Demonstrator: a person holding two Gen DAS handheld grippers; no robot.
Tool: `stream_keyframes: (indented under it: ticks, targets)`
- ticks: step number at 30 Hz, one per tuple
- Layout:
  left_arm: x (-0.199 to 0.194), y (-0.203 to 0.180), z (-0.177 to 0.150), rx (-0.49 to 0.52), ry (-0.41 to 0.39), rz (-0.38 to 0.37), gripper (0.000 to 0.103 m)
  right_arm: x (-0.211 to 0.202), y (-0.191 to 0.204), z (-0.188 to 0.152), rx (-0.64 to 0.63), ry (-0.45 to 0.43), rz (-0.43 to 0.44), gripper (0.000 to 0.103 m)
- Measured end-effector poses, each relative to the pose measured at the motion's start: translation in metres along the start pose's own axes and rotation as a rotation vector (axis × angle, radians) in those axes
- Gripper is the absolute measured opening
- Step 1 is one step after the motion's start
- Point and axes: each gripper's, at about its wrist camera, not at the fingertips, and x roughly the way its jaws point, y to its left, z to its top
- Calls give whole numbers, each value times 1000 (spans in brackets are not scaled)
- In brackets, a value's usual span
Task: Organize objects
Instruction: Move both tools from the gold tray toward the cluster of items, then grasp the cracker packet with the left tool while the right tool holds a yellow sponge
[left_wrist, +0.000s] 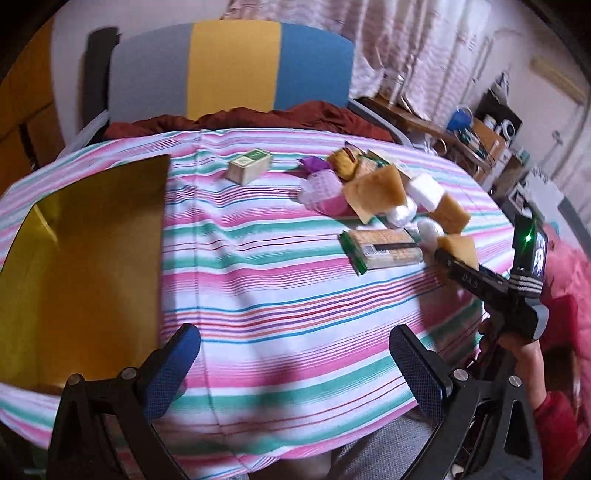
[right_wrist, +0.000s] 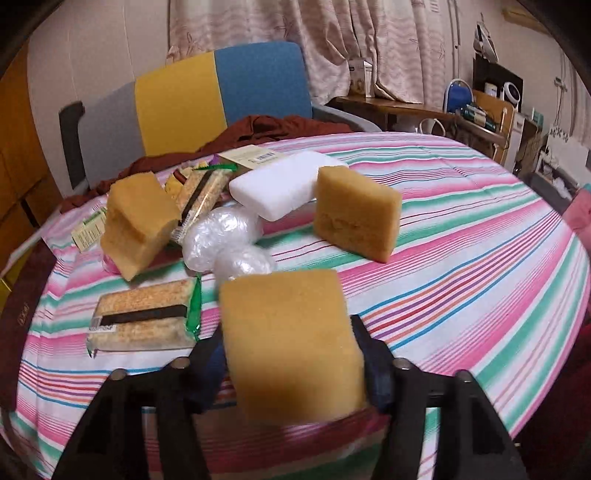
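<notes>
My right gripper is shut on a tan sponge and holds it just above the striped tablecloth. It shows in the left wrist view too, with that sponge. Behind it lie two more tan sponges, a white foam block, two plastic-wrapped balls, and two wrapped snack bars. My left gripper is open and empty over the near table edge, well short of the pile.
A yellow open box stands at the left of the table. A small green-topped carton lies at the back. A grey, yellow and blue chair with a red-brown cloth stands behind the table. A cluttered shelf is at the right.
</notes>
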Motion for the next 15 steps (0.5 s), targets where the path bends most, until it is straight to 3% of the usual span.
stream_keyframes:
  ticks: [7, 10, 15]
  targets:
    - [31, -26, 16, 84, 23, -66, 103, -11, -15, -10, 95, -52, -7, 57]
    - [48, -45, 26, 171, 18, -50, 103, -22, -24, -13, 157, -60, 9, 56]
    - [80, -75, 50, 313, -6, -106, 103, -27, -19, -17, 130, -42, 22, 56]
